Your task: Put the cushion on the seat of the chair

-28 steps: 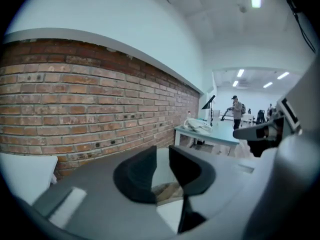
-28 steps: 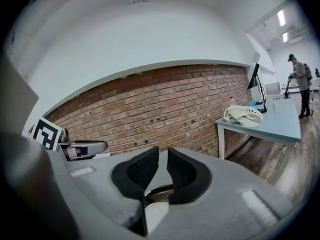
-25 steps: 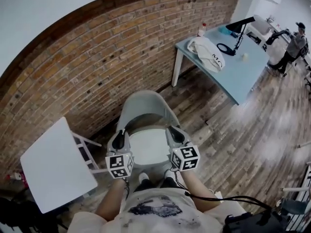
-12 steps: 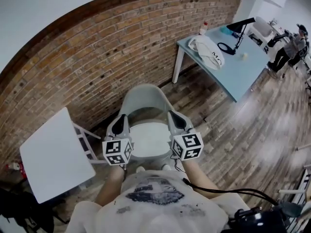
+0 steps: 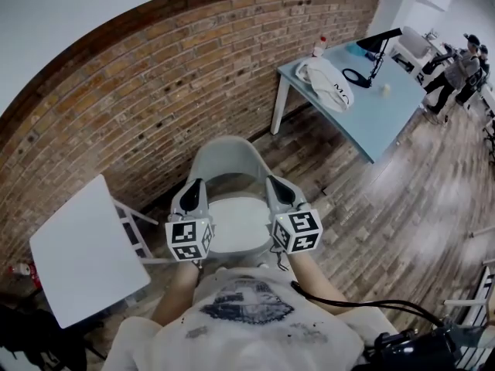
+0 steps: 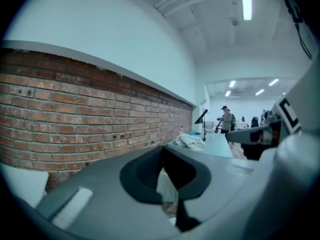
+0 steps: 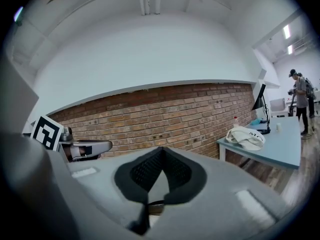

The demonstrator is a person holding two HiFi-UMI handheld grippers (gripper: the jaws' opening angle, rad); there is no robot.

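A pale grey chair [image 5: 224,154] stands against the brick wall, and a white cushion [image 5: 240,221] lies flat on its seat. In the head view my left gripper [image 5: 193,187] hovers over the cushion's left edge and my right gripper [image 5: 277,185] over its right edge, both above it and apart from it. The left gripper view shows the left gripper [image 6: 162,153] with its dark pads [image 6: 142,176] meeting and nothing between them. The right gripper [image 7: 160,153] is likewise shut and empty, pointing at the wall.
A white square tabletop [image 5: 85,253] stands close on the left. A blue-grey table [image 5: 371,110] at the back right carries a white bag [image 5: 329,83], a black lamp [image 5: 379,41] and a bottle [image 5: 318,46]. People [image 5: 456,72] stand far right. Dark gear [image 5: 410,350] lies near my feet.
Both grippers have lifted up off the cushion's sides and their jaws have closed. The cushion stays on the seat.
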